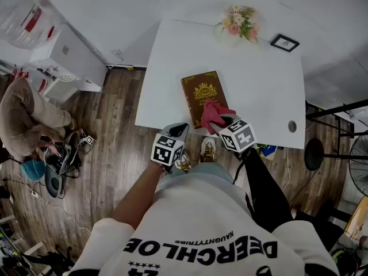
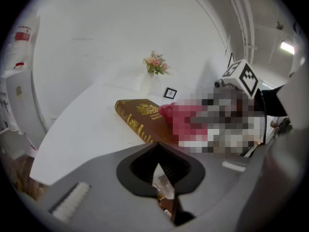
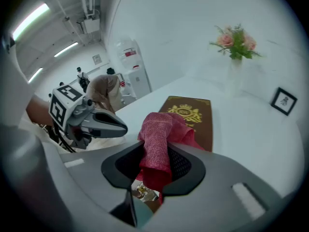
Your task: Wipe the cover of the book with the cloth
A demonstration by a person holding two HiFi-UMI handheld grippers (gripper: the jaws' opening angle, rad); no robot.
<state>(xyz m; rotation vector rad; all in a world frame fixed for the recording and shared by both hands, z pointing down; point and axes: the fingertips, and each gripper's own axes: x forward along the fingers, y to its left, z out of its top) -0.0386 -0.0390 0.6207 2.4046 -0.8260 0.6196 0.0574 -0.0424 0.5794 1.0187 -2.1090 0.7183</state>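
**Cloth at the book's near corner**

The right claw [image 3: 155, 164] grips the red cloth [image 3: 155, 134], which seems to rest on the brown book [image 1: 199, 89] lying on the white counter [image 1: 167, 68]. The left claw [image 2: 155, 149] is closed on nothing, beside the book's near left corner.

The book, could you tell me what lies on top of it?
A red cloth, held by the right hand-held gripper, covers the book's near corner, hiding the cover beneath.

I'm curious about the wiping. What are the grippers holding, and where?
The right gripper pinches the red woven cloth by a bunched-up part; the left gripper holds nothing.
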